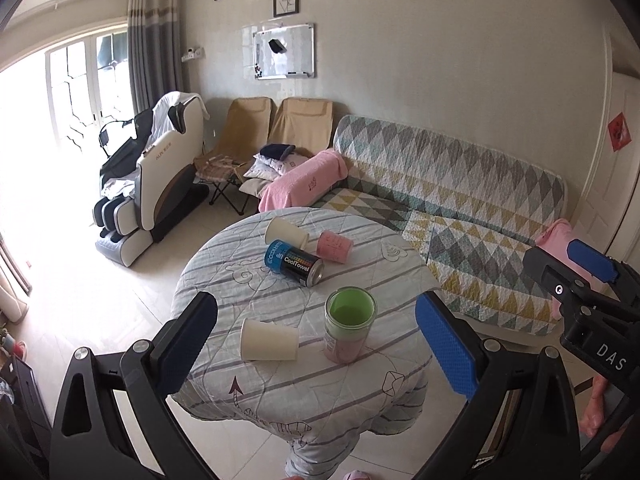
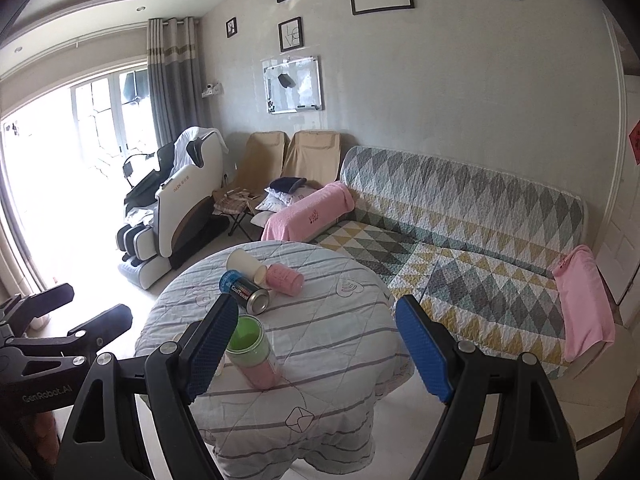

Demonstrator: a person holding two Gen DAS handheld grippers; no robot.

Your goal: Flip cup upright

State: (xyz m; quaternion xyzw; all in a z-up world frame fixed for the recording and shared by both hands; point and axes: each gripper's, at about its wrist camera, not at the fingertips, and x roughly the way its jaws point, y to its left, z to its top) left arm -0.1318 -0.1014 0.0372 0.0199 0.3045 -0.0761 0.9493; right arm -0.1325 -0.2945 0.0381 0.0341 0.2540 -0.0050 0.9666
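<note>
On the round cloth-covered table (image 1: 248, 292) a cream paper cup (image 1: 269, 339) lies on its side near the front. A green-and-pink cup (image 1: 349, 328) stands upright beside it, also seen in the right wrist view (image 2: 251, 350). Farther back lie a second cream cup (image 1: 286, 233), a pink cup (image 1: 334, 245) and a blue CoolTowel can (image 1: 294, 263). My left gripper (image 1: 316, 344) is open and empty, above the table's near side. My right gripper (image 2: 316, 352) is open and empty, above the table to the right of the upright cup.
A quilted sofa (image 1: 460, 208) with pink towels stands behind and right of the table. A massage chair (image 1: 152, 184) and two folding chairs (image 1: 264, 140) stand at the back left. Tiled floor surrounds the table.
</note>
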